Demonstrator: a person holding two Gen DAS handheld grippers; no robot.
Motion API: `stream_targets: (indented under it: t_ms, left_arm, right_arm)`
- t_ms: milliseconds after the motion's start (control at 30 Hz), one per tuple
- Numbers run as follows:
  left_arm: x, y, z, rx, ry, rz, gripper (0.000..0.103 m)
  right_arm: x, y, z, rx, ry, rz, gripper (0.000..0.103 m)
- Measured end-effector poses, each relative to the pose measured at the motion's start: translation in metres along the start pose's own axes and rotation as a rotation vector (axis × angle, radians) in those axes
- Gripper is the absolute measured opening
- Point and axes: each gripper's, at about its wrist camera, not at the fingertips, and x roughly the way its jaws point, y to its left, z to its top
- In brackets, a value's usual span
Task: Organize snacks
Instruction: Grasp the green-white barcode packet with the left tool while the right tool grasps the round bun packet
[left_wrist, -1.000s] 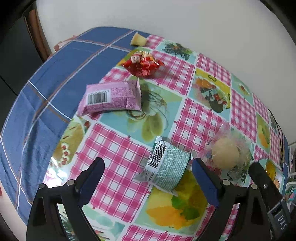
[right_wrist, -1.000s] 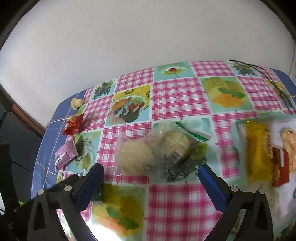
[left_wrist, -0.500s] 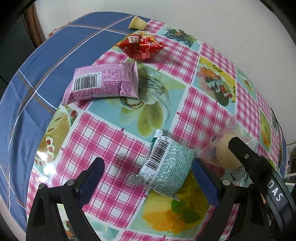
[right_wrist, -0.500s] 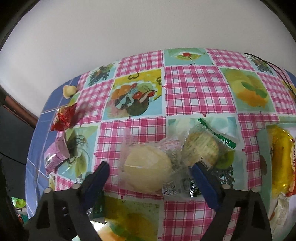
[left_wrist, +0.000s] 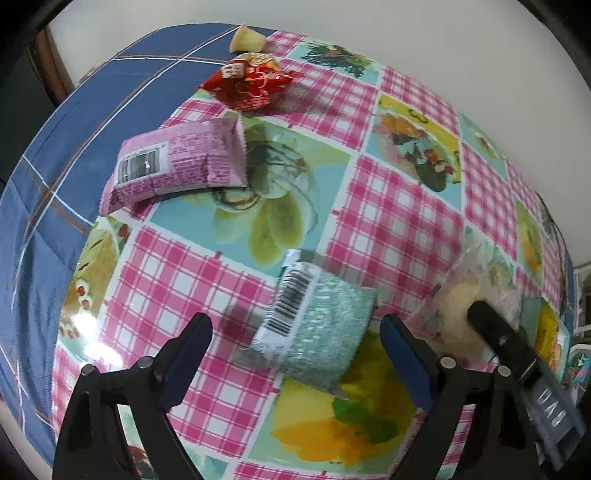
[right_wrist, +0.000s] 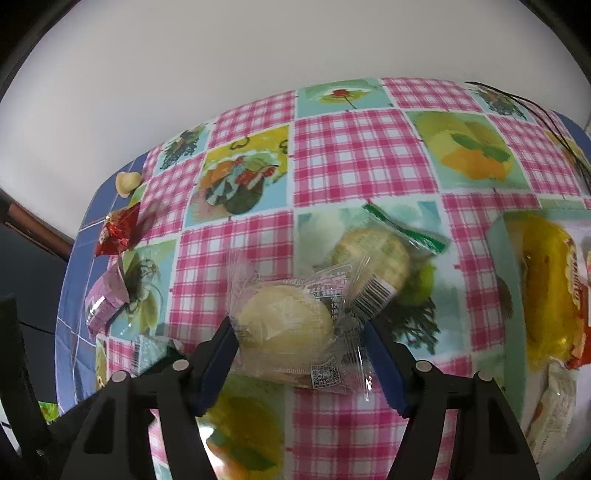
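Observation:
My left gripper is open, its jaws on either side of a pale green snack packet with a barcode, lying on the table. My right gripper is open with its jaws close around a round cream pastry in clear wrap, which lies on the table; whether the pads touch it I cannot tell. The pastry also shows in the left wrist view. A second round pastry in a green-edged wrapper lies just behind the first.
A pink packet, a red packet and a small cream wedge lie at the table's far left. A pale green tray at the right holds a yellow snack bag. A white wall stands behind the table.
Both grippers have moved forward and down. The right jaws have narrowed around the clear-wrapped pastry. The left jaws now straddle the green packet.

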Motion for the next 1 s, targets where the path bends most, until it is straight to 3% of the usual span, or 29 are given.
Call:
stream_targets:
  t_ms: [167, 267, 400, 667, 1000]
  left_arm:
    - [0.005, -0.011, -0.002, 0.020, 0.014, 0.007, 0.078]
    - [0.010, -0.012, -0.001, 0.015, 0.022, 0.008, 0.077]
    - [0.006, -0.014, -0.005, 0.016, 0.014, 0.000, 0.054]
    - [-0.004, -0.011, -0.007, 0.018, 0.003, -0.010, 0.052]
    - [-0.019, -0.014, -0.011, 0.038, -0.006, 0.003, 0.052]
  right_arm:
    - [-0.005, -0.010, -0.009, 0.012, 0.003, 0.003, 0.072]
    - [-0.008, -0.015, -0.014, 0.021, 0.004, 0.002, 0.072]
    - [-0.013, -0.019, -0.017, 0.024, 0.011, -0.015, 0.072]
    - [-0.026, -0.020, -0.021, 0.014, 0.017, -0.023, 0.059]
    - [-0.026, -0.021, -0.023, 0.009, 0.026, -0.017, 0.061]
